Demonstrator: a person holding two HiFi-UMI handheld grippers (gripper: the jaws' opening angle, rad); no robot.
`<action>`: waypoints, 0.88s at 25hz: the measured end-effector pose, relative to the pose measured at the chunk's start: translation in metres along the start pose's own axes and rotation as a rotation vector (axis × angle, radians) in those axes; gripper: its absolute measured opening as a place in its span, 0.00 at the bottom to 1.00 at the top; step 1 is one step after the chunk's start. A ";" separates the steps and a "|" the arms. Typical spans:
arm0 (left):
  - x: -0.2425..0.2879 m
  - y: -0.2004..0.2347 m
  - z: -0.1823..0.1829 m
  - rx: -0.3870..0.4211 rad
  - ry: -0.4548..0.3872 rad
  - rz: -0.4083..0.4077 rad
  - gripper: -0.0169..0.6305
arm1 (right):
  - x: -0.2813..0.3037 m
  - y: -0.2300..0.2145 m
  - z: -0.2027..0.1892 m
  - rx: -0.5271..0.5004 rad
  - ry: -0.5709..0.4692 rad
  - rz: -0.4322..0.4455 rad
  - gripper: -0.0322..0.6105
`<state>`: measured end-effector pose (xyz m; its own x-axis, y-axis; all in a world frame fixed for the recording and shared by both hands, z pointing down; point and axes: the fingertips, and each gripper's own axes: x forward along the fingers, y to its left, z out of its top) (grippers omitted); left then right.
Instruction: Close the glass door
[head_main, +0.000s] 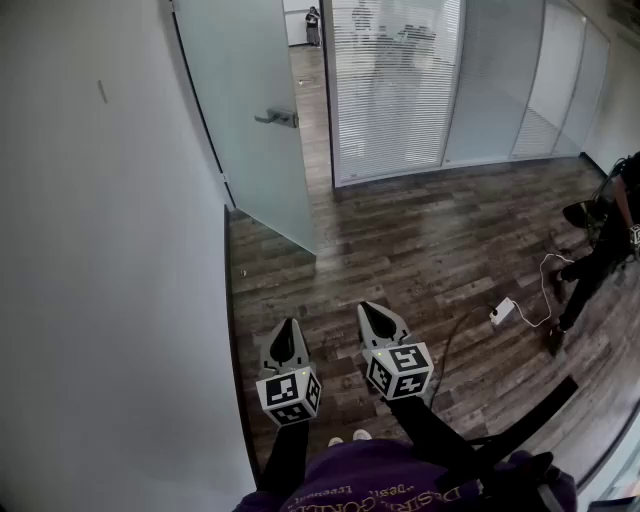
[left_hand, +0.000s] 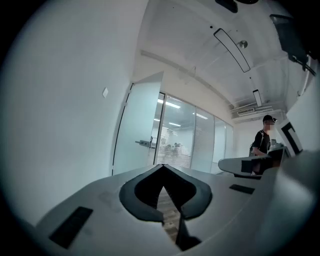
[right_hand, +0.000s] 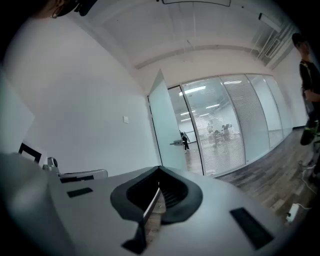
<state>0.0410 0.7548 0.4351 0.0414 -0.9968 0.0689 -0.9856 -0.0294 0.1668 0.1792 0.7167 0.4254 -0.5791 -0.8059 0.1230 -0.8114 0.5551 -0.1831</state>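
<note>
The frosted glass door (head_main: 250, 140) stands open, swung into the room away from its frame, with a metal lever handle (head_main: 278, 118) on its free edge. Both grippers are held well short of it, over the wooden floor. My left gripper (head_main: 287, 326) is shut, with nothing between its jaws. My right gripper (head_main: 369, 309) sits beside it, also shut and empty. In the left gripper view the door (left_hand: 134, 135) and handle (left_hand: 145, 143) lie straight beyond the shut left gripper (left_hand: 162, 166). In the right gripper view the door (right_hand: 165, 132) stands ahead of the right gripper (right_hand: 160, 168).
A white wall (head_main: 100, 250) runs along the left, up to the door's hinge side. A glass partition with blinds (head_main: 395, 90) stands right of the doorway. A person (head_main: 610, 240) stands at the right. A white adapter with a cable (head_main: 502, 311) lies on the floor.
</note>
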 end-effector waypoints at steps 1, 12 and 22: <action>-0.002 -0.004 0.000 0.002 -0.004 -0.002 0.03 | -0.003 -0.001 0.000 -0.003 -0.004 0.000 0.05; -0.011 -0.017 -0.001 0.018 -0.027 -0.004 0.03 | -0.014 -0.004 0.000 -0.008 -0.021 0.008 0.05; -0.025 -0.008 -0.002 0.024 -0.039 -0.018 0.03 | -0.016 0.006 -0.006 -0.010 -0.024 0.002 0.05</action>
<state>0.0483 0.7801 0.4343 0.0528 -0.9982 0.0278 -0.9884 -0.0483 0.1442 0.1828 0.7339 0.4283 -0.5783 -0.8098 0.0989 -0.8113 0.5583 -0.1734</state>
